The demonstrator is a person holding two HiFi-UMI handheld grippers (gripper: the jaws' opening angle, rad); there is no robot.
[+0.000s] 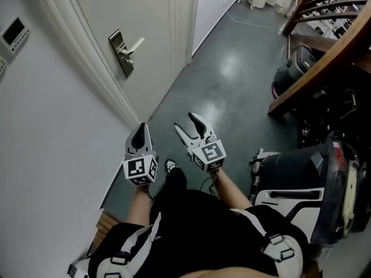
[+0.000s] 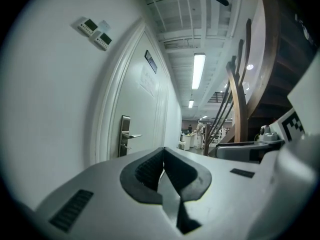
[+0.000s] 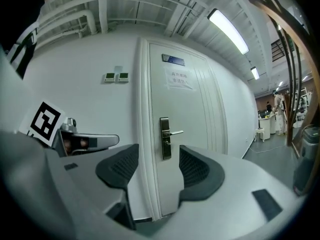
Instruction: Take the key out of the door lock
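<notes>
A white door stands shut ahead on the left, with a metal lock plate and a lever handle. In the right gripper view the plate shows between my jaws, far off, with a small key sticking out just under the handle. My right gripper is open and empty, well short of the door. My left gripper is shut with nothing in it, low beside the door frame. In the left gripper view the plate lies to the left of the closed jaws.
Wall control panels hang left of the door frame. A dark wooden stair rail and a black-and-white machine stand to the right. The grey floor runs along the door towards white bins and a cable at the far end.
</notes>
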